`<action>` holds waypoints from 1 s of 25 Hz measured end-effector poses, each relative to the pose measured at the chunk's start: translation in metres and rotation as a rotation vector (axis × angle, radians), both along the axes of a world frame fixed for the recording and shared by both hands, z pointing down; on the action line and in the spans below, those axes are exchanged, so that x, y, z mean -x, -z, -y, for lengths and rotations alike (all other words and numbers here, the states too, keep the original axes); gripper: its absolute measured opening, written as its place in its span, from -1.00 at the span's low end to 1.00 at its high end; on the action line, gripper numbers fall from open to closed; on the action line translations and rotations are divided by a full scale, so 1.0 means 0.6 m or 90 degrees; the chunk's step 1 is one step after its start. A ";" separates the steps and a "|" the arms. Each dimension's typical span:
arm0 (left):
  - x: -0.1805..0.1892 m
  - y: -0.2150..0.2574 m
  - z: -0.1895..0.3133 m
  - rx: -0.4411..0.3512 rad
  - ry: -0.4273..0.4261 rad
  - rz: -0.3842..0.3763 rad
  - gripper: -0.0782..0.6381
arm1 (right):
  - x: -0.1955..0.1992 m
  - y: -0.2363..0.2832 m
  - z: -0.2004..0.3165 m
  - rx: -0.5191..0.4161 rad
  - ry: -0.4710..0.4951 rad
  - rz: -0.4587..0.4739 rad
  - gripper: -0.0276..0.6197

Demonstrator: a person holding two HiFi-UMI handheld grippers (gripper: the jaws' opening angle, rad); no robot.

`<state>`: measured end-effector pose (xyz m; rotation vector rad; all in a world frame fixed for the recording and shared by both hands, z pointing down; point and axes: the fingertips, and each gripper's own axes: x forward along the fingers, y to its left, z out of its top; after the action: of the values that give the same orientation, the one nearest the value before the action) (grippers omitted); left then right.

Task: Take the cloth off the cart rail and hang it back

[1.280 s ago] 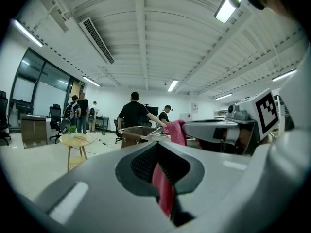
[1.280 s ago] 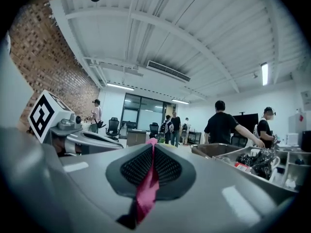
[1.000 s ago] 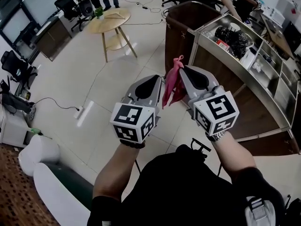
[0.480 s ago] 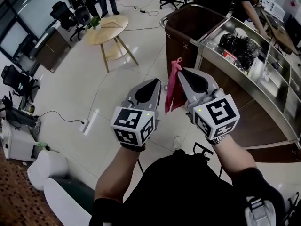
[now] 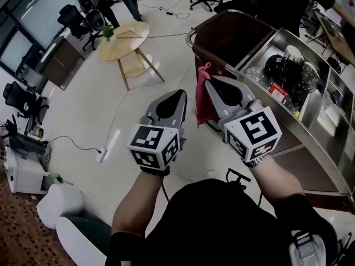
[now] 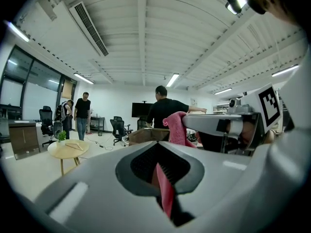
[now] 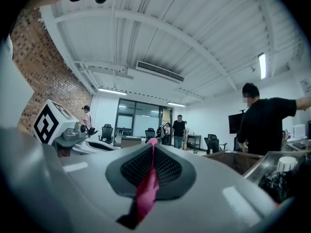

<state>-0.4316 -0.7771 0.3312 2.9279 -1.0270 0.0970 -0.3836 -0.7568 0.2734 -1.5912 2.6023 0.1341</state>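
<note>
Wide tiled floor (image 5: pixel 72 110) lies free at left & ahead; the metal cart (image 5: pixel 260 47) closes the right side. Round table (image 5: pixel 125 33) stands well apart. Right gripper (image 5: pixel 206 81) & left gripper (image 5: pixel 180 94) both have jaws closed on the pink cloth (image 5: pixel 203 101), held in air near the cart; the left grip shows only in left gripper view.

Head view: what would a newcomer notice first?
The pink cloth at centre frame, held in the air between the two marker-cubed grippers. The left gripper and right gripper are each shut on it. Next come the steel cart at upper right and the round wooden table at upper left.
</note>
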 end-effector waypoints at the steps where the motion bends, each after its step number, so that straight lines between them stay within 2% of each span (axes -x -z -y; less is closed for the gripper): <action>1: -0.007 -0.002 0.015 0.000 0.003 0.000 -0.77 | -0.008 -0.003 0.016 0.001 0.002 0.001 -0.89; 5: -0.046 -0.043 0.085 0.008 0.008 0.011 -0.77 | -0.045 -0.035 0.088 0.006 0.010 0.009 -0.89; 8: -0.051 -0.052 0.125 0.009 0.006 0.011 -0.77 | -0.047 -0.042 0.130 0.007 0.011 0.009 -0.89; 18: 0.028 -0.018 0.257 0.018 -0.032 -0.013 -0.77 | 0.032 -0.007 0.263 0.019 -0.033 -0.005 -0.89; 25: 0.077 -0.013 0.353 0.022 -0.074 -0.024 -0.77 | 0.074 -0.002 0.358 0.025 -0.086 -0.012 -0.89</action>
<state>-0.4778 -0.9890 0.3391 2.9445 -0.8414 0.0614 -0.4281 -0.9715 0.2745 -1.7875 2.5255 0.1082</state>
